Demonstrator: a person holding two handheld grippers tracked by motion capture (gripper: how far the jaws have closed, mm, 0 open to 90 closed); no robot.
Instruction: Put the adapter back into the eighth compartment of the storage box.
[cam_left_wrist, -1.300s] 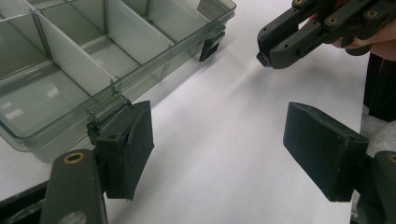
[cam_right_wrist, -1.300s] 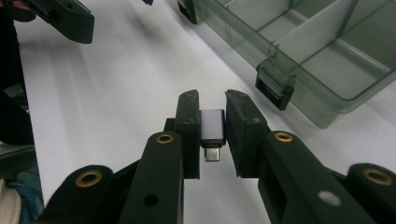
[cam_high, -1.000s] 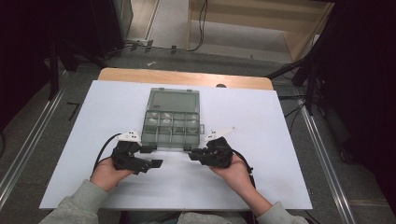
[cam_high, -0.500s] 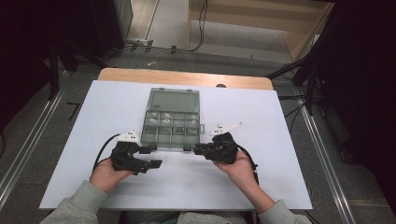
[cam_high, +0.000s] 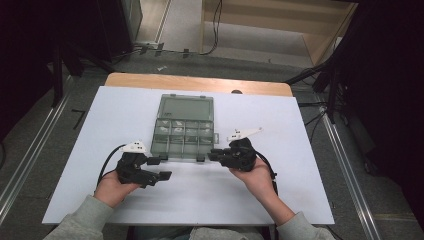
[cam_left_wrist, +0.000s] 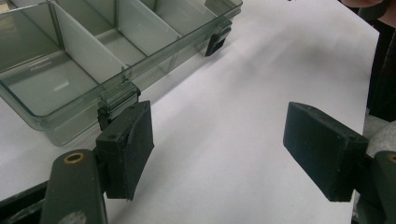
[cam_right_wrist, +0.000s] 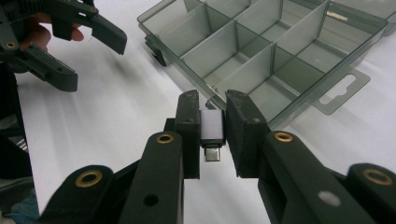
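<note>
**Adapter held at organizer's near edge**

My right gripper (cam_right_wrist: 212, 112) points level, jaws clamped on a small grey adapter (cam_right_wrist: 212, 130), just beside the open compartment box (cam_high: 183, 131); my left gripper (cam_left_wrist: 224, 140) rests low, jaws wide apart, empty, near the box's latch (cam_left_wrist: 116, 95); bare white bench (cam_high: 200, 195) lies between the hands.

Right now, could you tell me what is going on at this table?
A person is working with a hand-held tool in each hand on a clear compartment box that lies open on the white table. The right tool is shut on a small grey adapter with a metal plug, held at the box's near edge and not yet placed in a compartment. The left tool is open, one pad resting by the box's near latch, perhaps to steady the box.
</note>
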